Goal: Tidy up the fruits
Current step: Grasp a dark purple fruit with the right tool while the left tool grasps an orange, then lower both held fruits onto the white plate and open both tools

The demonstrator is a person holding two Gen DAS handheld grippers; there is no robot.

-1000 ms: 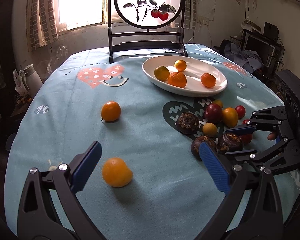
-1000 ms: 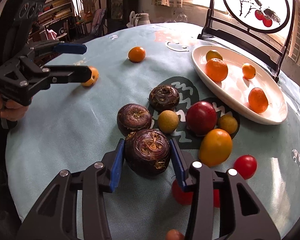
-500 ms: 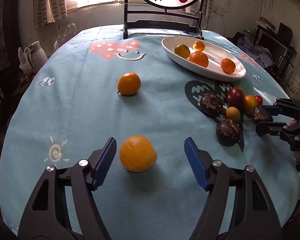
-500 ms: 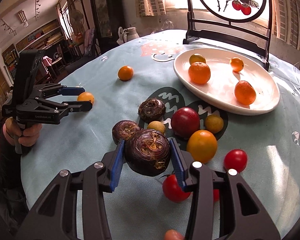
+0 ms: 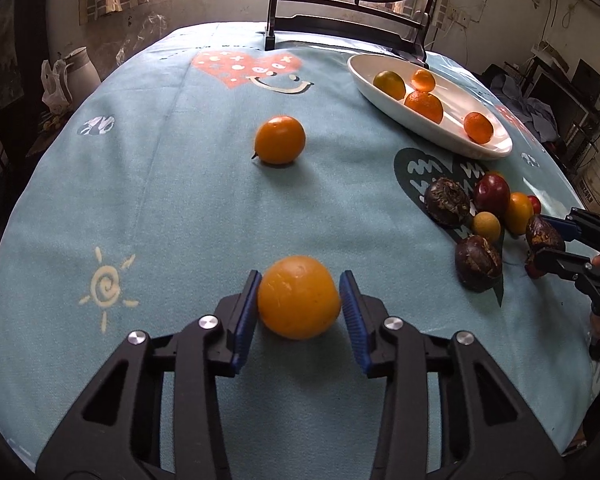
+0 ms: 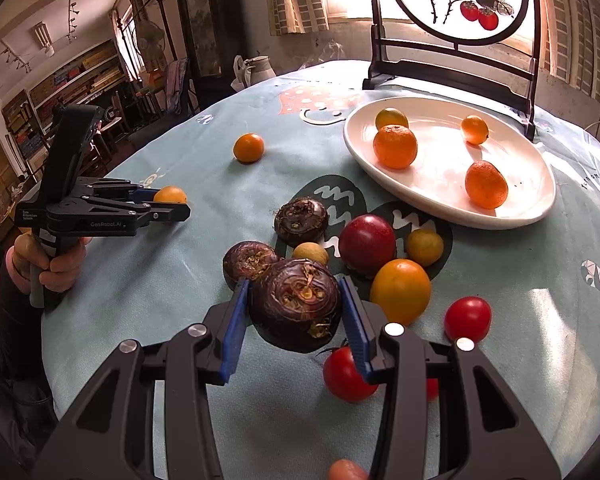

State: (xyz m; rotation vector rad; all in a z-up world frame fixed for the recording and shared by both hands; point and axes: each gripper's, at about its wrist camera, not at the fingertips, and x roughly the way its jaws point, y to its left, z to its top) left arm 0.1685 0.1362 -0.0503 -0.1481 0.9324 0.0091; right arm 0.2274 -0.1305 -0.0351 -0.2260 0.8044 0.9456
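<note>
The big round table (image 5: 204,208) wore a soft, fuzzy blue cloth, and a round fruit could roll on it if a gripper let go too soon. The white oval plate (image 6: 512,216) at the far right was smooth and shiny, with four oranges lying in it, so a dropped fruit might skid or bump those.

The left gripper (image 5: 299,307) had just been closing, and its blue ribbed pads sat on both sides of the near orange (image 5: 298,303). They looked like they were touching it, but the right pad was hard to be sure about. The orange was smooth and round, so a weak squeeze could let it pop out.

The right gripper (image 6: 296,312) pinched a dark bumpy fruit (image 6: 296,306), lifted a little above the pile near the plate. It had a rough, flaky skin, so bits might crumble. Small red tomatoes (image 6: 467,319) lay close under it and could get knocked away
</note>
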